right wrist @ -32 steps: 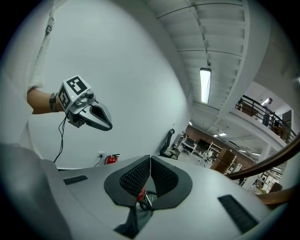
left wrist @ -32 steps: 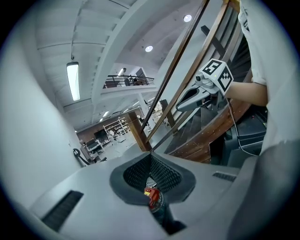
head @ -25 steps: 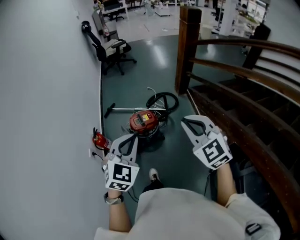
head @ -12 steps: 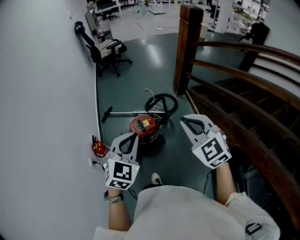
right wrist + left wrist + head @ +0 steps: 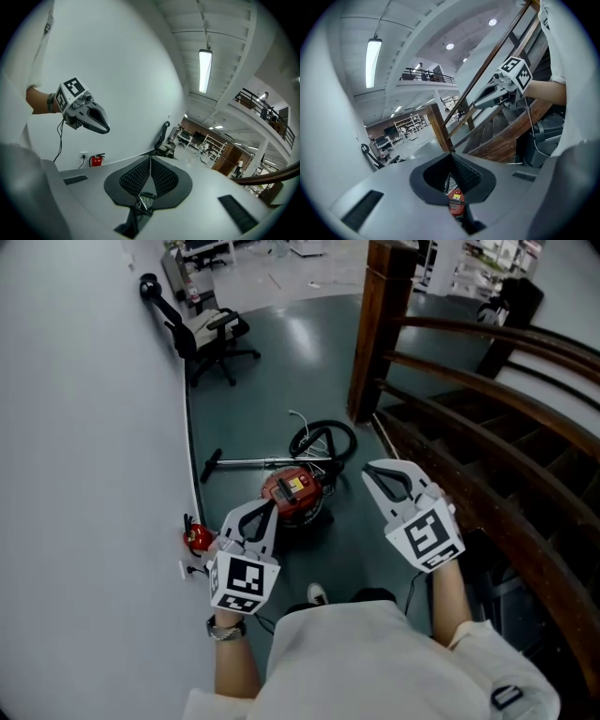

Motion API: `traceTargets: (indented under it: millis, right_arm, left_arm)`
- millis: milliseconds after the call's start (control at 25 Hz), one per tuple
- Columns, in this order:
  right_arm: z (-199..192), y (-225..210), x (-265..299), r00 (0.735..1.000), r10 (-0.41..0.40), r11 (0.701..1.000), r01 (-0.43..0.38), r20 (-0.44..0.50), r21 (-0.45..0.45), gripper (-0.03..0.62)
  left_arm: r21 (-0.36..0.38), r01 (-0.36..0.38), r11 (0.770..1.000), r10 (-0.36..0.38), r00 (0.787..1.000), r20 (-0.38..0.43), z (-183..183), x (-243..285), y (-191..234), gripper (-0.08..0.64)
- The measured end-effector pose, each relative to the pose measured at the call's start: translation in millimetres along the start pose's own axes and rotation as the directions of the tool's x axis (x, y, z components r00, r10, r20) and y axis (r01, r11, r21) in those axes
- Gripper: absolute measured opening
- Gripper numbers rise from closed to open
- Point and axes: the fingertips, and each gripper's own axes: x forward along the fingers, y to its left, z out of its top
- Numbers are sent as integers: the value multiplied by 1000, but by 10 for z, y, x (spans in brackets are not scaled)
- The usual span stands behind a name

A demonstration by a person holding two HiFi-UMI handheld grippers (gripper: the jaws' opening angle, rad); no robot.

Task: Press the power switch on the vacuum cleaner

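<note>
The red canister vacuum cleaner (image 5: 298, 493) lies on the dark green floor, its black hose (image 5: 323, 439) coiled behind it and its metal wand (image 5: 253, 463) stretching left. My left gripper (image 5: 265, 510) is shut and empty, held in the air with its tip just left of the vacuum in the head view. Through the gap under its jaws the vacuum (image 5: 456, 200) shows in the left gripper view. My right gripper (image 5: 380, 474) is shut and empty too, hovering to the right of the vacuum. Neither one touches the vacuum.
A white wall runs along the left, with a red fire extinguisher (image 5: 197, 536) and a socket at its foot. A black office chair (image 5: 211, 334) stands further back. A wooden post (image 5: 380, 324) and a curved stair railing (image 5: 487, 418) close off the right side.
Both grippers and the camera have advanced toward the vacuum, which now sits closer and lower in the head view. The jaws have stayed shut.
</note>
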Motion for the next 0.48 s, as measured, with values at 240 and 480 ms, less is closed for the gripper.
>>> traceTargets:
  millis: [240, 480]
  right_arm:
    - [-67, -57, 198, 1000, 13, 1000, -13, -23, 6, 31]
    - [-217, -123, 468, 998, 52, 999, -51, -41, 14, 31]
  left_arm:
    - [-18, 25, 1000, -25, 1000, -18, -121, 168, 130, 0]
    - [-41, 42, 998, -44, 998, -49, -280, 442, 209, 0]
